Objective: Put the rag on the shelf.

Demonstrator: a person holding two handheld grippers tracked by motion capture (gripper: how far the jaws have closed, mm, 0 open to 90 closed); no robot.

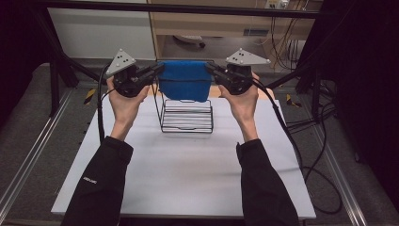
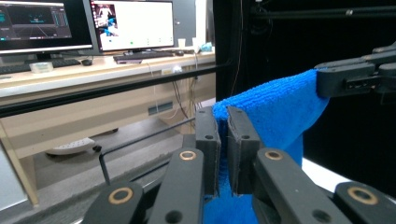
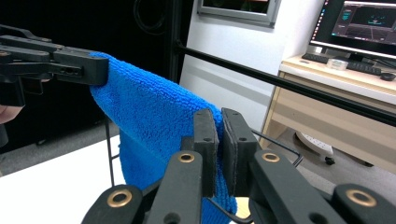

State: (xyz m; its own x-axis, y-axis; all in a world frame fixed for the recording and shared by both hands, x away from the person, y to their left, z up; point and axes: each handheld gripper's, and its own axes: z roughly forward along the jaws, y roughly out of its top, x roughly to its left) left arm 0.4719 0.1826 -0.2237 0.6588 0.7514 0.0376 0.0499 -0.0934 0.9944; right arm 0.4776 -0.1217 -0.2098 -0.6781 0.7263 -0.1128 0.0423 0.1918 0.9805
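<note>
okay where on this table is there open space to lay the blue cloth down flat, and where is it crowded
The white table is bare in front of the wire rack, between the person's two sleeves and toward the near edge. Narrower bare strips run left and right of the rack, under each forearm. It is crowded at the far middle: the rack stands there, with the blue cloth stretched above it between the left tool and right tool.

Count, quick: 1 blue cloth up at 12 o'clock. 1 wire rack under it, on 1 white table. 2 grippers: left gripper at approx. 11, right gripper at approx. 1. 2 hands, 2 dark sleeves. 2 monitors on the desk behind.
</note>
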